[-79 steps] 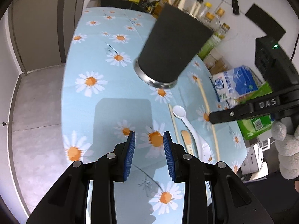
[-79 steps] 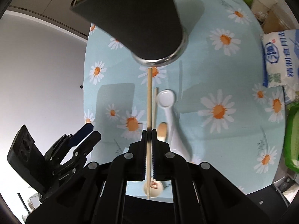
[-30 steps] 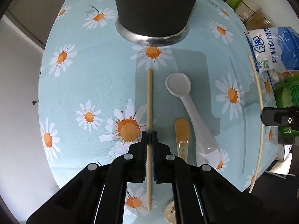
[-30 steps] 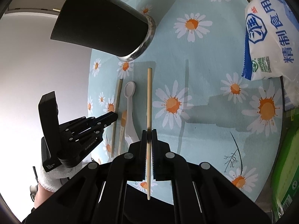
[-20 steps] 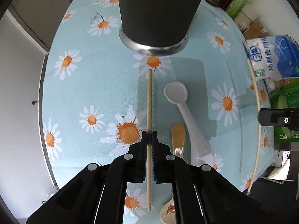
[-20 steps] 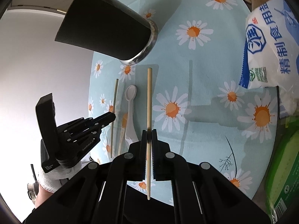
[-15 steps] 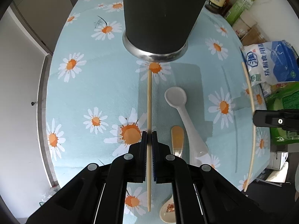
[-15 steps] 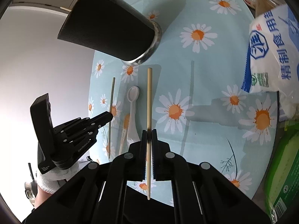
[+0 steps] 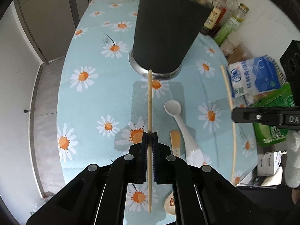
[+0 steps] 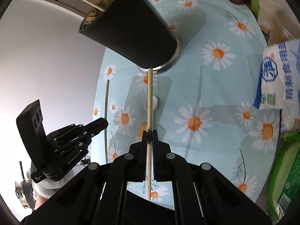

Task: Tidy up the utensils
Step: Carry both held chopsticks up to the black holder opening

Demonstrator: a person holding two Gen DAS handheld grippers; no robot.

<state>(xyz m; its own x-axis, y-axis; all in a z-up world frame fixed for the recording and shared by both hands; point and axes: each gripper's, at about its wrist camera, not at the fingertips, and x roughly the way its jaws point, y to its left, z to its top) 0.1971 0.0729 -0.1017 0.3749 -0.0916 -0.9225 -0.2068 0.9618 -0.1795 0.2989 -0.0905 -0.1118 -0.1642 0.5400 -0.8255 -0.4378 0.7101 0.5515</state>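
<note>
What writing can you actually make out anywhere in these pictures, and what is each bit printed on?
"精制食用" in blue characters, on the white and blue bag at the table's right edge; a round blue logo sits above them.
"DA", cut off by the frame edge, on the right gripper as seen from the left wrist view.
Raised lettering on the left gripper: too blurred to read.
Bottle labels and the green packet: too small to read.

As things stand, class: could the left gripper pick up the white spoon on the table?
Probably not yet. The left gripper is shut on a chopstick, so its jaws are occupied. The white spoon itself lies uncovered beside it.
</note>
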